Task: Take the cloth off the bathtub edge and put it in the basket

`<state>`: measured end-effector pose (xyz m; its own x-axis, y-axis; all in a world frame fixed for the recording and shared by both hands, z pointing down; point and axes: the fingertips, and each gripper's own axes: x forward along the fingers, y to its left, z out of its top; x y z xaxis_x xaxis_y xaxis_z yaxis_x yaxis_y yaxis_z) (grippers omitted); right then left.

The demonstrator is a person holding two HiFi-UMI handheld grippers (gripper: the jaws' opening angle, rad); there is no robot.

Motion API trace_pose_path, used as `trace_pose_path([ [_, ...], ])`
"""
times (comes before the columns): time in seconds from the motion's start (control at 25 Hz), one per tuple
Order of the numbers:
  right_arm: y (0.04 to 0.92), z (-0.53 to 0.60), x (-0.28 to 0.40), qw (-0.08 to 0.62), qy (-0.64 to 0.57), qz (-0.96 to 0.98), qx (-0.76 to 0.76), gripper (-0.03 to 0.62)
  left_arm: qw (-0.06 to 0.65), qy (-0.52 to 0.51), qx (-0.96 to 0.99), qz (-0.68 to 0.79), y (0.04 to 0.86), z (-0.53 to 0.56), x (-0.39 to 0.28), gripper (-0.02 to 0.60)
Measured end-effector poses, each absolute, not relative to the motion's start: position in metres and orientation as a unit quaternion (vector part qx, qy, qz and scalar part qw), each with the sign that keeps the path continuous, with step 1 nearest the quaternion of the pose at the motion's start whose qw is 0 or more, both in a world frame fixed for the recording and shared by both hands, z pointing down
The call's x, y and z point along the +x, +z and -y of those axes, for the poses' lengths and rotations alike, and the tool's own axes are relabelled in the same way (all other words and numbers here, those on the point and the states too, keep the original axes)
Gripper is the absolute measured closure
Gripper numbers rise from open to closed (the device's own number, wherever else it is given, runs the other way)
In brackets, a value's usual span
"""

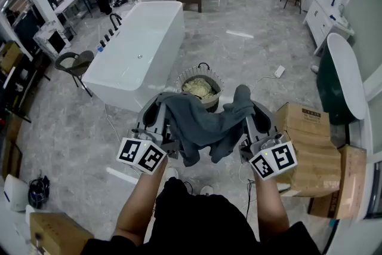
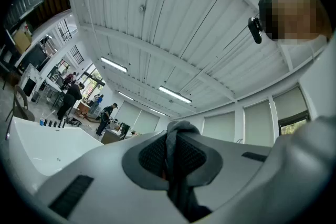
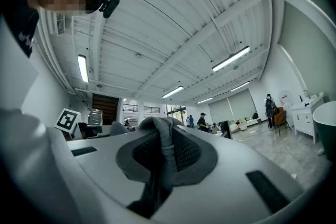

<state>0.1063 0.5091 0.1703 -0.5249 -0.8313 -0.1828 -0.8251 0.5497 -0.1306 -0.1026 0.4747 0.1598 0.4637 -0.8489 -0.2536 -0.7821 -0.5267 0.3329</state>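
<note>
— Left tongs (image 2: 174,156) and right tongs (image 3: 164,152): what are they doing?
— Both are clamping the cloth (image 1: 203,125), which is sagging left-to-right between them. The basket (image 1: 216,76) is standing just ahead, midway between both.

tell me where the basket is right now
In the head view the basket sits on the floor near centre, just right of the near end of the white bathtub and directly beyond the held-up grey cloth.
</note>
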Motion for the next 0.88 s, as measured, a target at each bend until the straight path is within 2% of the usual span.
trace_pose_path([
  [0.28,0.162,-0.521,0.086,0.100,0.037,-0.890,-0.442,0.549,0.071,-0.181,0.854,0.482,0.159,-0.477,-0.095,0.546],
  [0.56,0.185,-0.503,0.096,0.113,-0.025,-0.879,-0.463,0.548,0.053,-0.159,0.856,0.489,0.166,-0.468,-0.085,0.546],
  [0.88,0.205,-0.449,0.092,0.093,-0.041,-0.870,-0.482,0.548,0.072,-0.155,0.855,0.490,0.188,-0.414,-0.088,0.546],
])
